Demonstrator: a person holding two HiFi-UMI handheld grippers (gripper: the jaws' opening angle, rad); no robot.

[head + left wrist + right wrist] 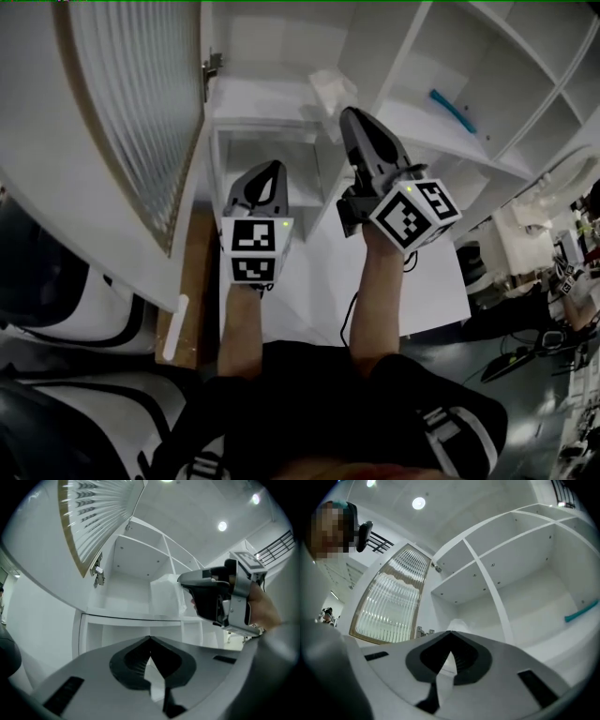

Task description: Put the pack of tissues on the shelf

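Now the two fingers of the right gripper (450, 632) are pressed together, tip to tip, and nothing is between them. The pack of tissues (330, 89) stands just past those tips. From these views I cannot tell if the tips touch the pack.

The two fingers of the left gripper (150, 638) are pressed together too, and they hold nothing. This gripper is below the pack of tissues in the head view, lower and a bit to the left, and well apart from it.

The pack of tissues is white and soft-looking. It stands on the white shelf (253, 98), near the wall that splits the cupboard into boxes.

Each gripper has a cube with black and white squares at its back end. The right cube (414, 214) is below the pack and to the right. The left cube (255, 248) is further below the pack. A bare arm (380, 300) comes out behind the right cube.

Left of the pack, a small metal hinge (212, 66) sits on the cupboard's side. Further left of the pack, the door (131, 103) with ribbed glass stands wide open.

Right of the pack, past the dividing wall, a teal thing (453, 110) lies on another shelf board. It is well apart from the pack, and too small to tell what it is.
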